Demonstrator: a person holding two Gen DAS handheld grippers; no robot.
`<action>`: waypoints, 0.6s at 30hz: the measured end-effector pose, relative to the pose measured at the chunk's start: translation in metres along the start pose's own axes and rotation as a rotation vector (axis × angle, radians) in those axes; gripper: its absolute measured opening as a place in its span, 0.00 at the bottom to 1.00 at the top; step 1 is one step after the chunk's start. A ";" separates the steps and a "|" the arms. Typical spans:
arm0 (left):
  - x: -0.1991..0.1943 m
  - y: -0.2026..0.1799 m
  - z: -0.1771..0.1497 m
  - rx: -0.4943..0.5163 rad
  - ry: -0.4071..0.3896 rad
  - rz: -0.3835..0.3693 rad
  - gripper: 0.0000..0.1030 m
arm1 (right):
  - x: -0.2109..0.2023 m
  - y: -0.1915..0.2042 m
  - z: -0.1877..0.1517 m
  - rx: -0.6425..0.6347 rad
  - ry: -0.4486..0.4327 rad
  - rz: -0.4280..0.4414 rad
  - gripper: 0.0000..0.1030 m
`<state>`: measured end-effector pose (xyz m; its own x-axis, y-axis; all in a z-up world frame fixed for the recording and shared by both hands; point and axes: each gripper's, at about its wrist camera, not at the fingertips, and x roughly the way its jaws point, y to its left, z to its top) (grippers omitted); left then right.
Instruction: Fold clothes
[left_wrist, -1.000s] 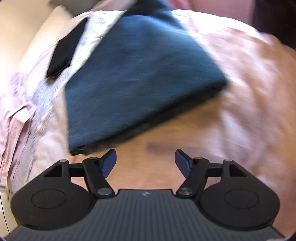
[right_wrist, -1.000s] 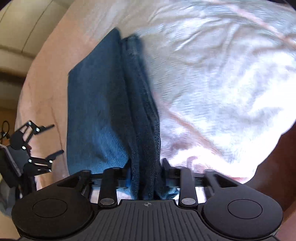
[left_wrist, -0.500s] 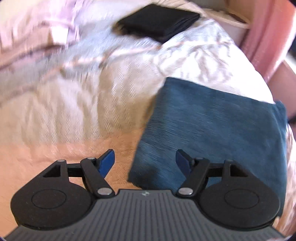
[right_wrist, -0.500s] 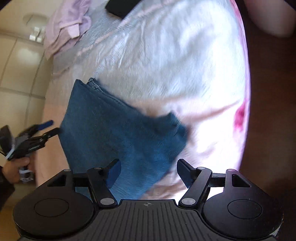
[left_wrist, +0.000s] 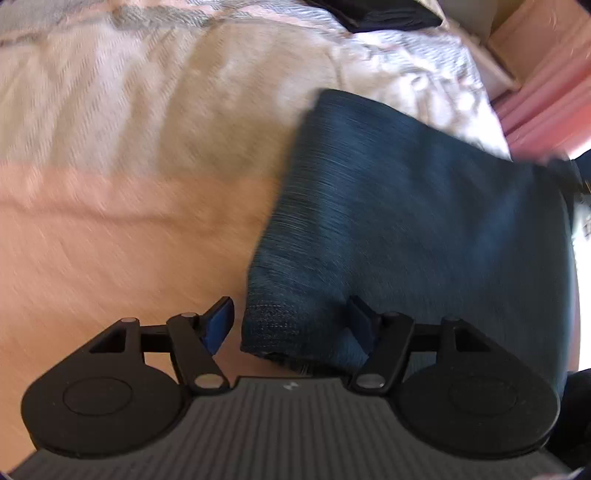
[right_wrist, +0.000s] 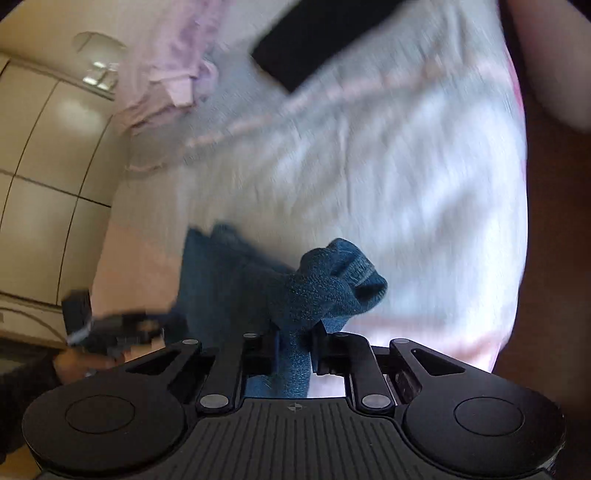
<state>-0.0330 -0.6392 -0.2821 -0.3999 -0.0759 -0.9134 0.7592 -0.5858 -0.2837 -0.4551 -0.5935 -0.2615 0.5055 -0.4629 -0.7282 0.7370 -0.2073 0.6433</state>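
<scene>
A folded dark blue garment (left_wrist: 413, 229) lies on the bed. My left gripper (left_wrist: 291, 325) is open, its jaws either side of the garment's near corner, the right finger (left_wrist: 360, 321) resting on the cloth. My right gripper (right_wrist: 295, 343) is shut on a bunched corner of the same blue garment (right_wrist: 332, 288), which stands up between the fingers. The left gripper also shows blurred at the left edge of the right wrist view (right_wrist: 110, 325).
A folded black garment (right_wrist: 317, 40) lies at the far end of the bed and shows in the left wrist view (left_wrist: 384, 14) too. A crumpled pink garment (right_wrist: 170, 70) lies near it. The bedspread (right_wrist: 406, 177) is white and pink. Cupboard doors (right_wrist: 48, 147) stand at left.
My right gripper, open half a second ago, has shut on the blue garment's corner. My left gripper has moved in onto the garment's near corner, still open.
</scene>
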 end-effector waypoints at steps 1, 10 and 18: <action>-0.001 -0.007 -0.005 -0.017 -0.012 -0.020 0.62 | -0.004 0.004 0.020 -0.040 -0.019 -0.008 0.13; 0.004 -0.061 -0.020 -0.080 -0.113 0.012 0.63 | 0.040 -0.041 0.092 -0.188 0.014 -0.141 0.16; -0.034 -0.090 -0.041 0.036 -0.257 0.208 0.57 | 0.006 -0.035 0.043 -0.241 -0.120 -0.239 0.51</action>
<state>-0.0669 -0.5504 -0.2371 -0.3586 -0.3953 -0.8457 0.8211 -0.5645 -0.0844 -0.4968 -0.6259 -0.2781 0.2598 -0.5268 -0.8093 0.9199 -0.1198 0.3733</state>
